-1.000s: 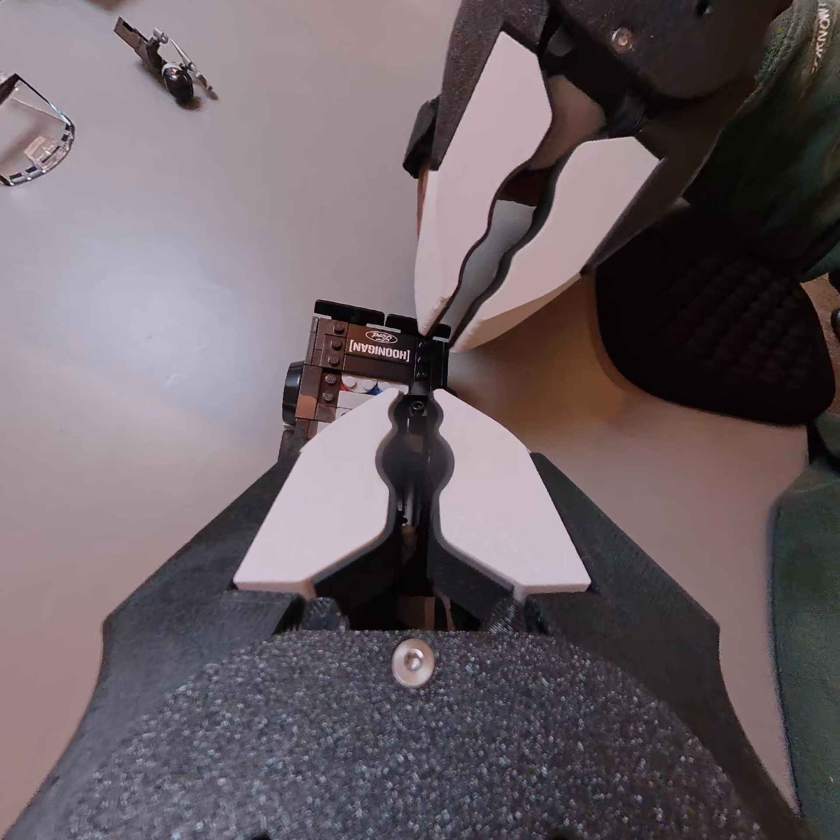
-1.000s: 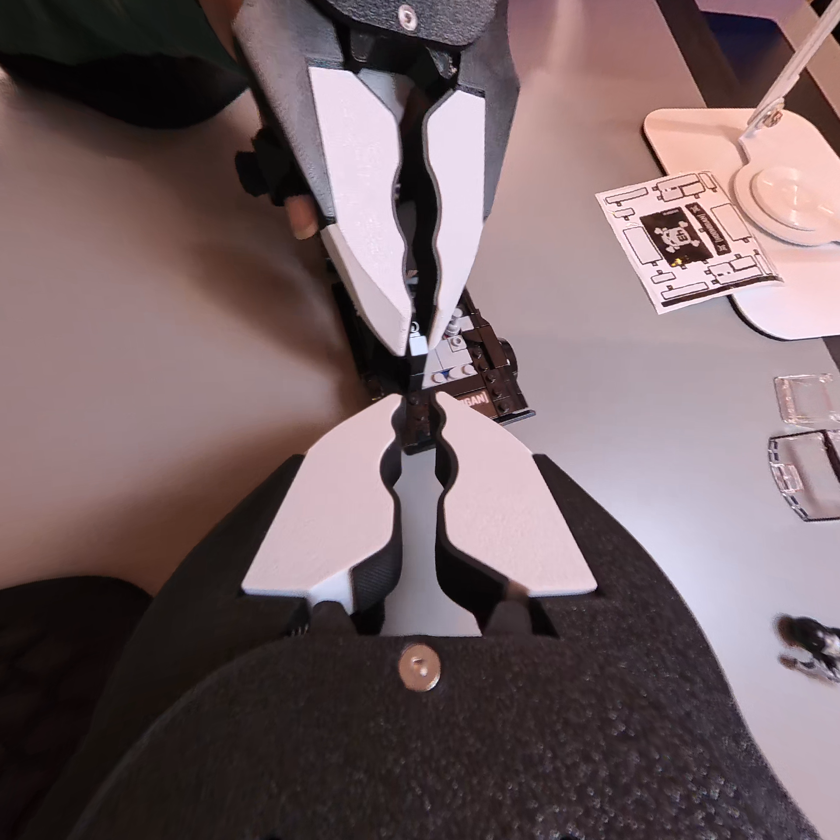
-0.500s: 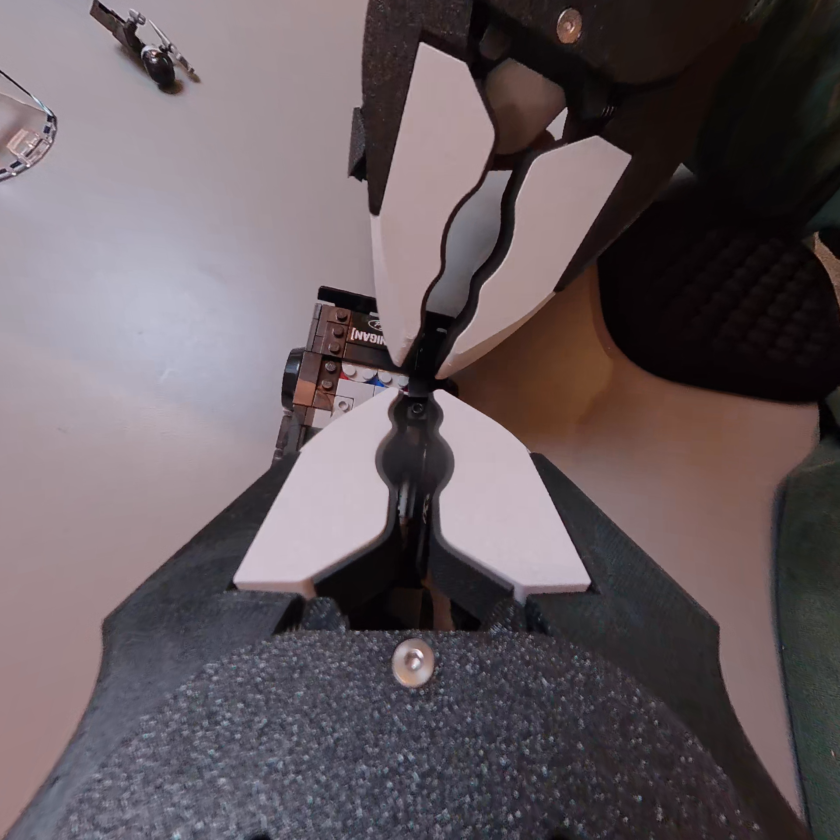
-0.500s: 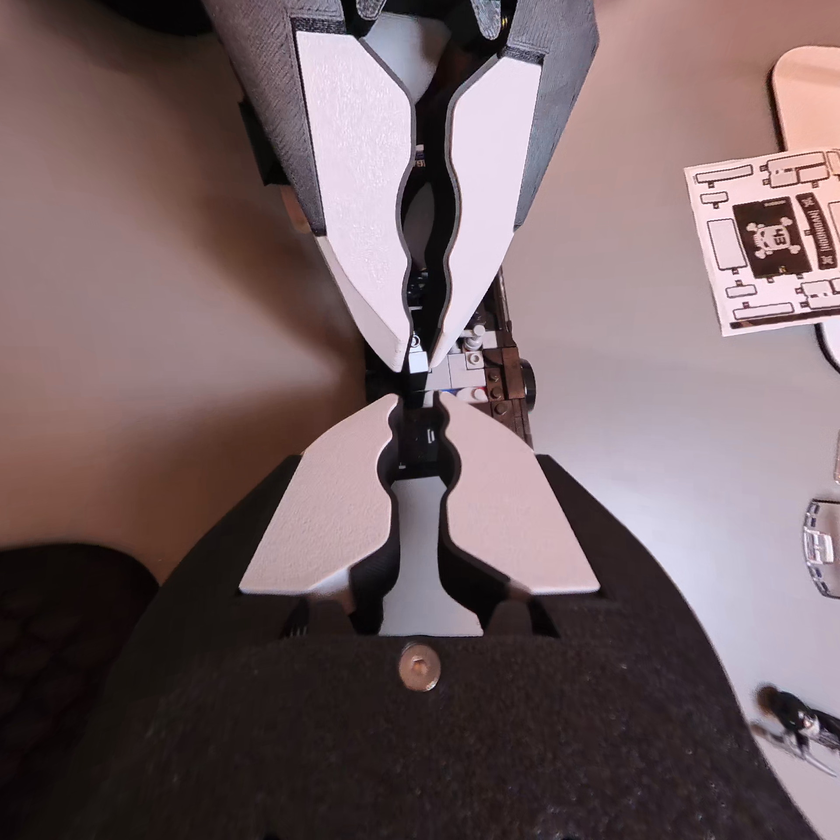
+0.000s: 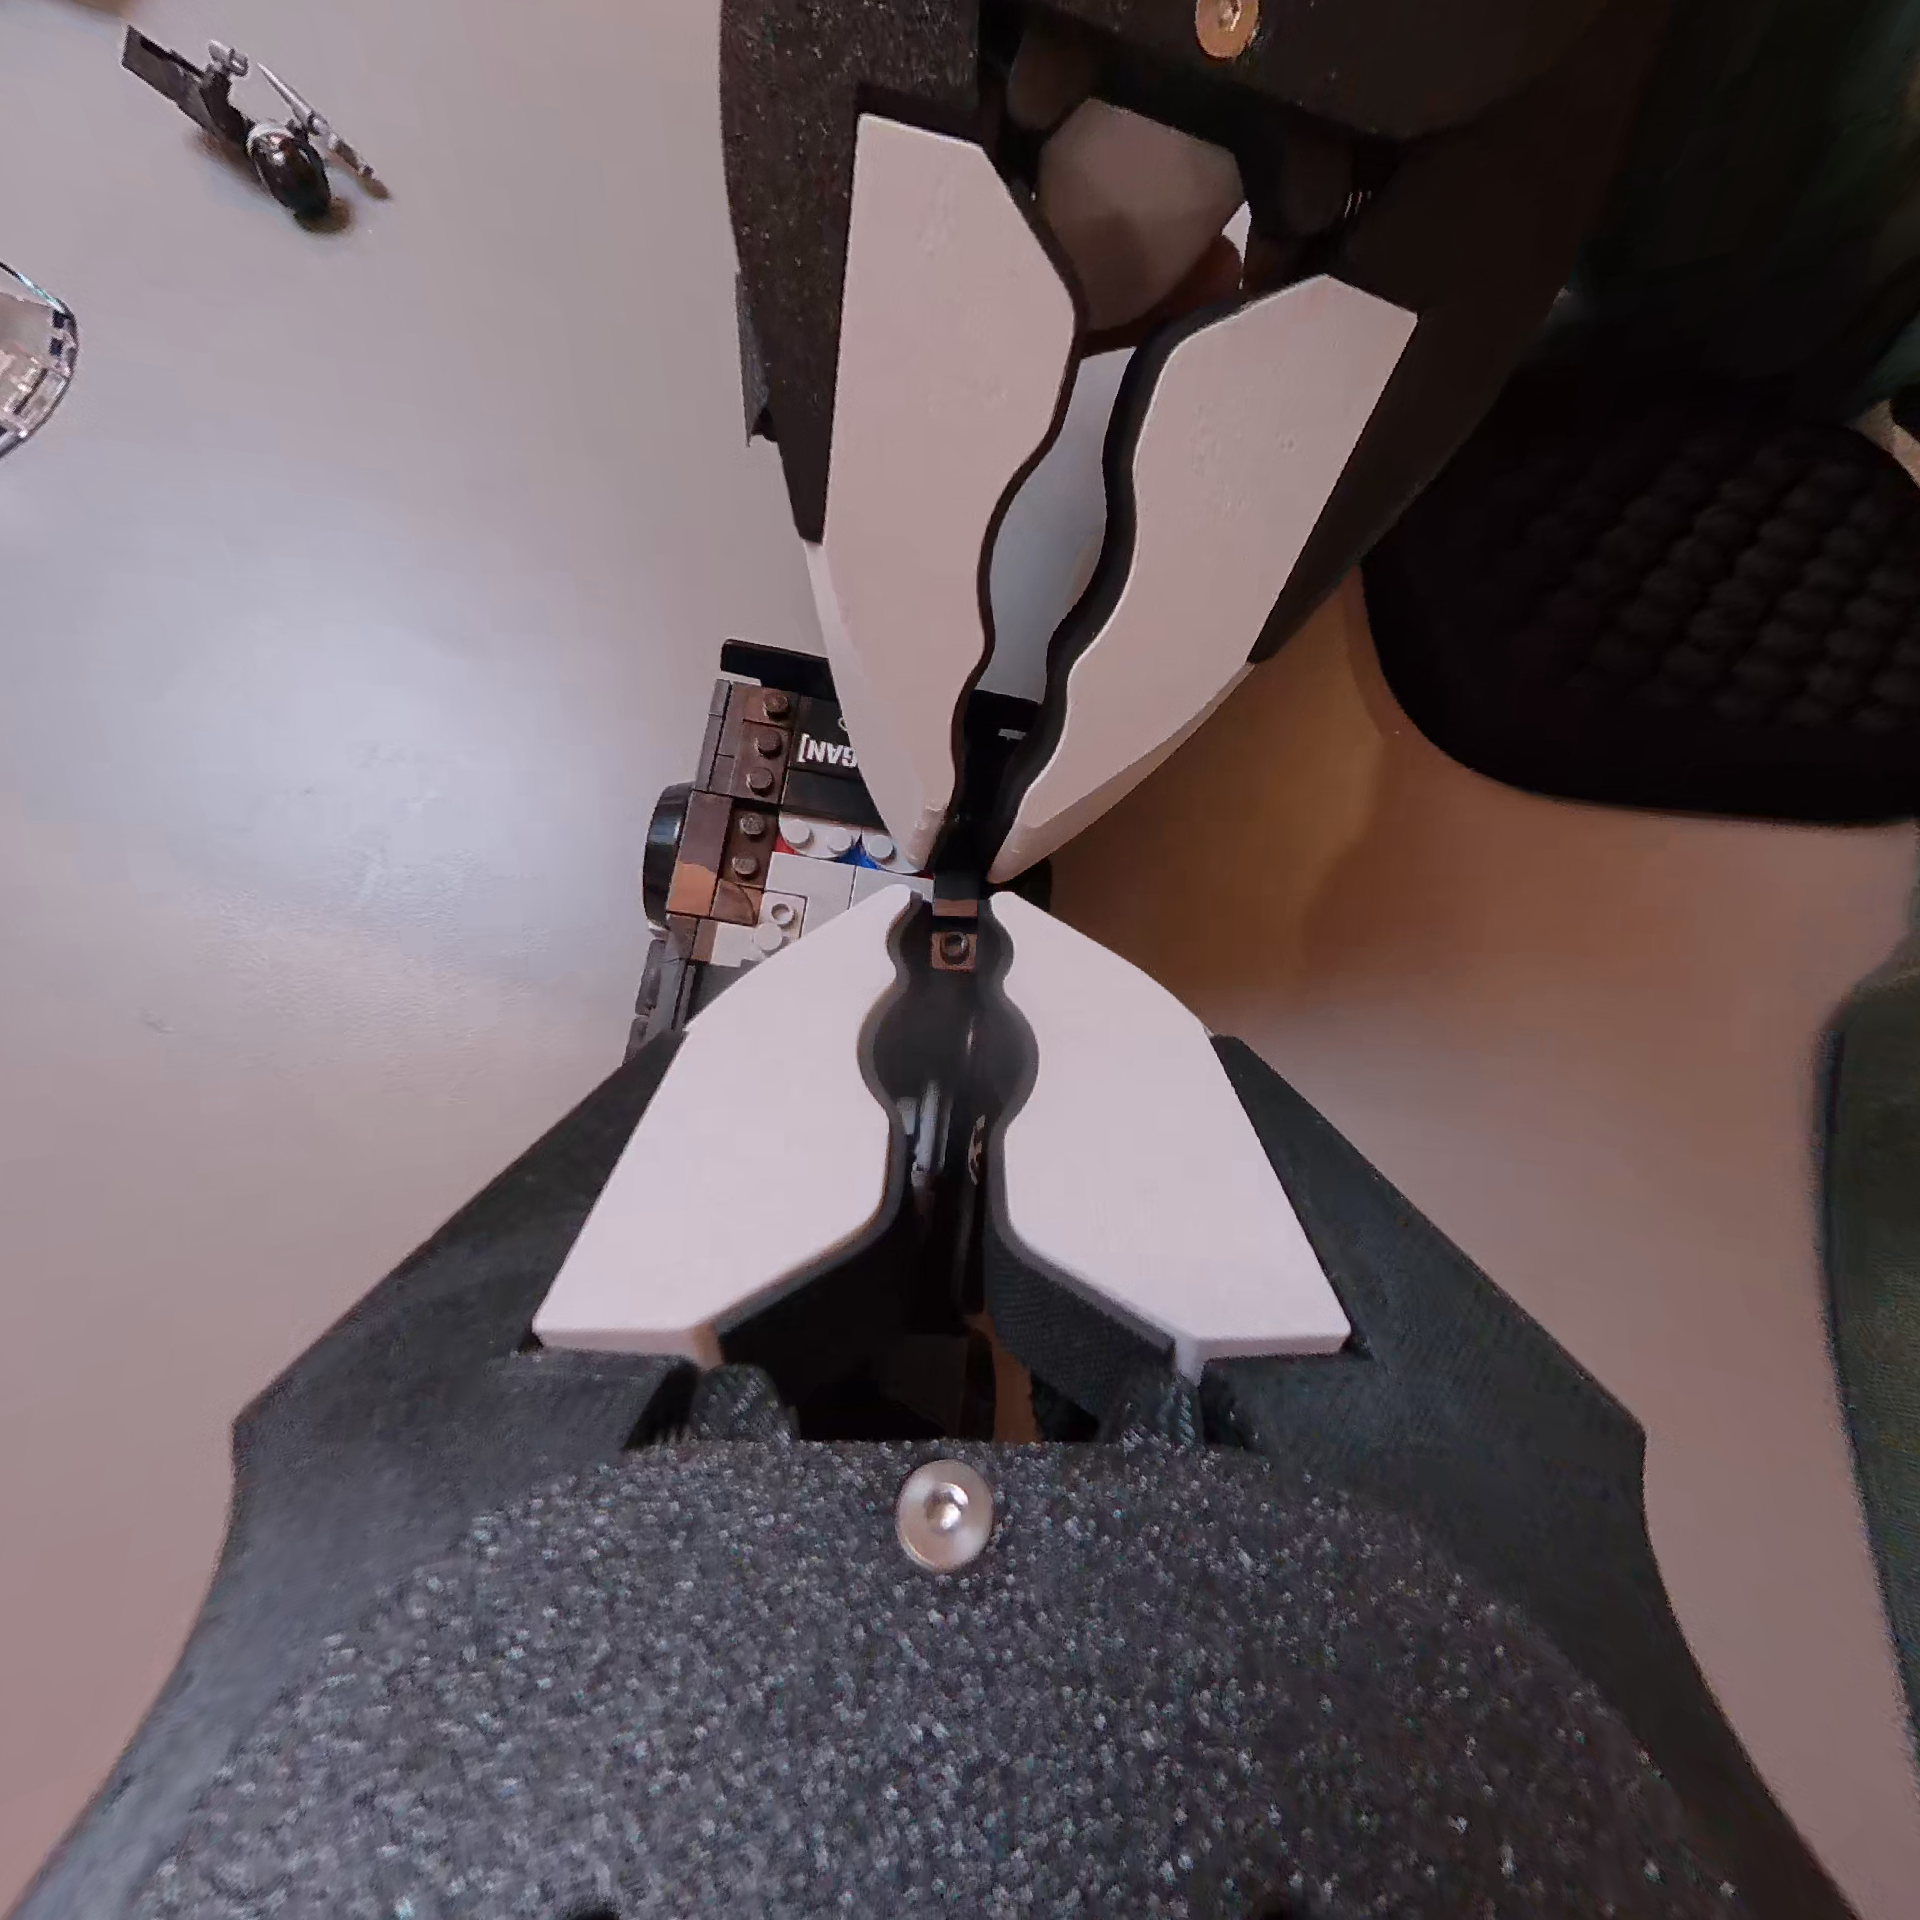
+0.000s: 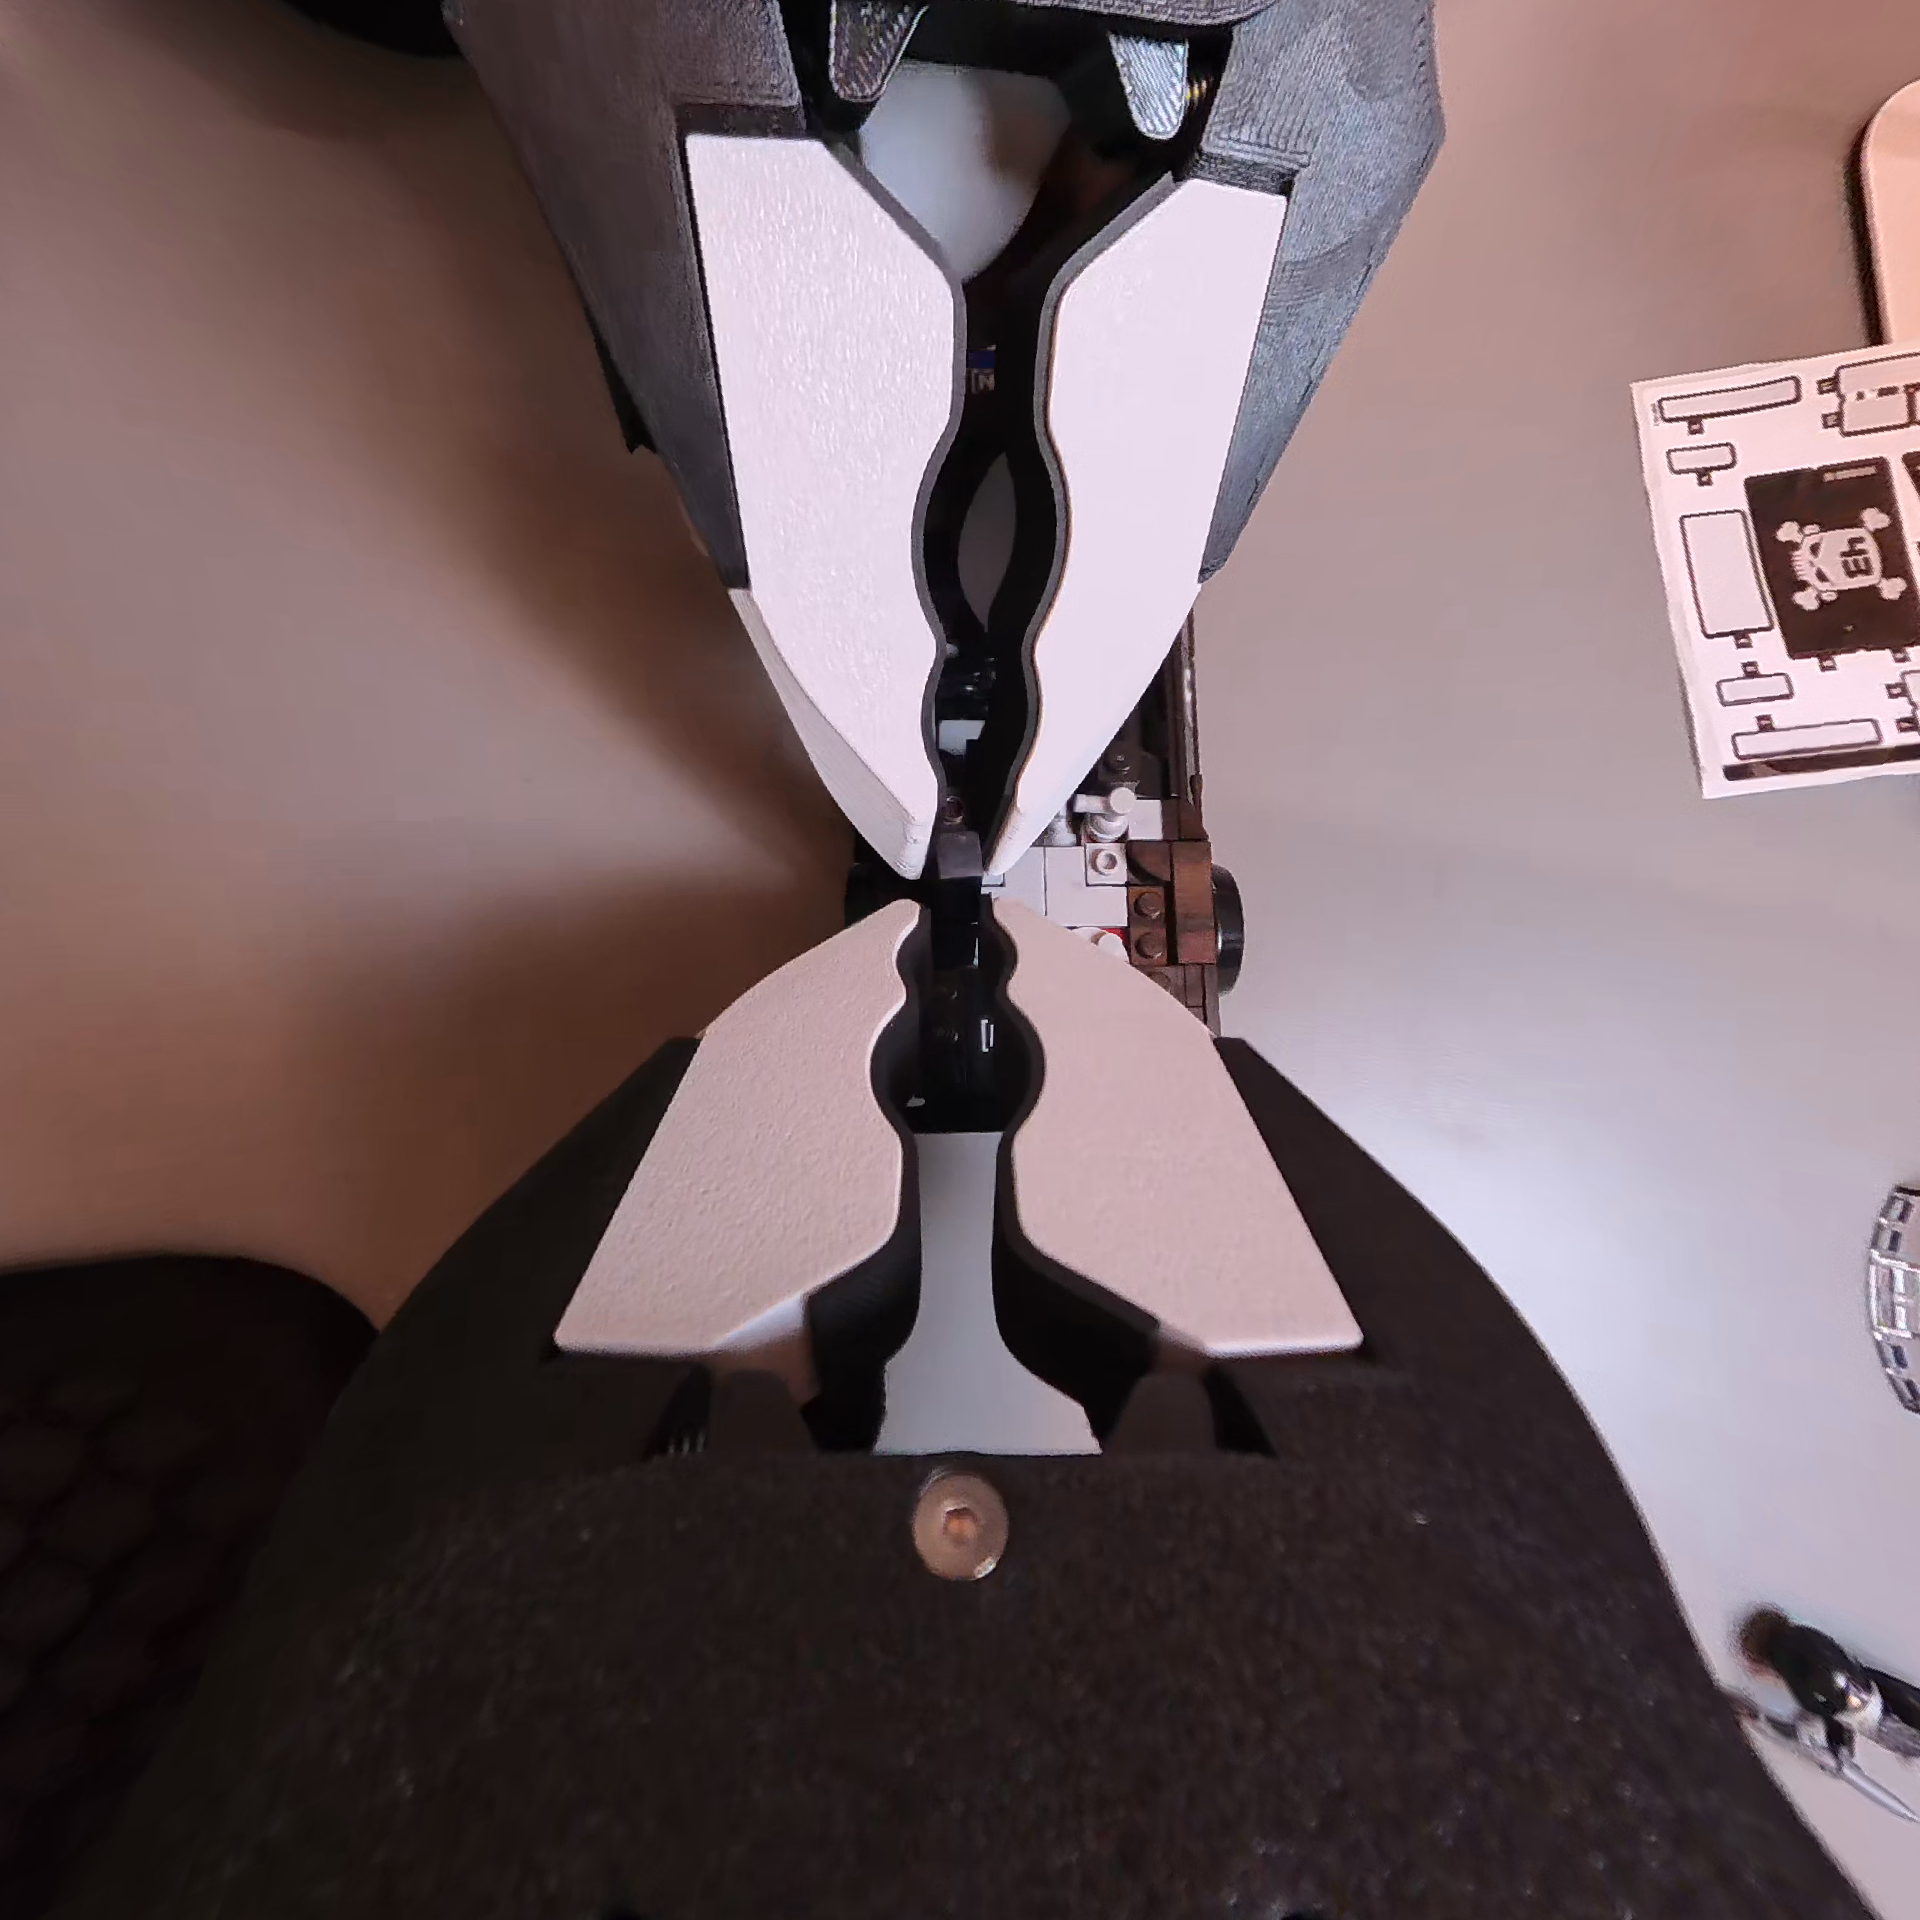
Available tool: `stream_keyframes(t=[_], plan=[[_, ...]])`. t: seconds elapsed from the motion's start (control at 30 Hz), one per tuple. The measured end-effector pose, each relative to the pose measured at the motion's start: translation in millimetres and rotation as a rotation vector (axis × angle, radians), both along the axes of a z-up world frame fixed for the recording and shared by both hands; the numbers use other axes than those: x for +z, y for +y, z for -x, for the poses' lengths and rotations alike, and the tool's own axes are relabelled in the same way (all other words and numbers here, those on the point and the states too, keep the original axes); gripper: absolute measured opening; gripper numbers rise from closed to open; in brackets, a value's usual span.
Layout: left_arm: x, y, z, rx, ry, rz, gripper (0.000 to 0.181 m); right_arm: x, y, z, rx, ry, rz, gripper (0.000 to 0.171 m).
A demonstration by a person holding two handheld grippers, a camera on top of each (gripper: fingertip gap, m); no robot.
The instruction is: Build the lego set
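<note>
Grey table [image 6: 1558, 1039] under warm light: we're working tip to tip w/ both tools. Our left gripper [image 5: 956, 914] is clamping the lego car [image 5: 769, 831] at centre; right gripper [image 6: 961, 914] is pinching a black piece [image 6: 958, 883] against it. Sticker sheet [image 6: 1787, 582] lying nearby.

Right gripper [image 6: 956, 914]: we see its white fingers nearly closed on a black lego piece [image 6: 961, 914].
Left gripper [image 6: 951, 831]: opposite, tip to tip with ours, pinching the same piece.
Lego car [image 6: 1164, 914]: just behind the tips, on the grey desk [image 6: 1455, 1039].
Sticker sheet [image 6: 1787, 582]: well to the right.
</note>
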State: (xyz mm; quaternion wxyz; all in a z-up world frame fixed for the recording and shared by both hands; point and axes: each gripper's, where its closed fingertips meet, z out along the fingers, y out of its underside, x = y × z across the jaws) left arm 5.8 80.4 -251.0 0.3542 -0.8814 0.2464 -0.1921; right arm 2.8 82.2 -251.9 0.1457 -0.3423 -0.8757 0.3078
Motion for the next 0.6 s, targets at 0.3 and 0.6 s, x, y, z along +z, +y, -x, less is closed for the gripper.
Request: stream_keyframes(t=[0.3,0.6], plan=[[12.2,-8.9,14.2,0.005,0.058,-0.070,0.026,-0.4,-0.5,0.4,-0.055,-0.010,0.023,0.007],[5.6,-5.6,12.3,-0.019,0.131,-0.084,0.023,-1.4,-0.5,-0.1,-0.086,-0.028,0.038,0.008]])
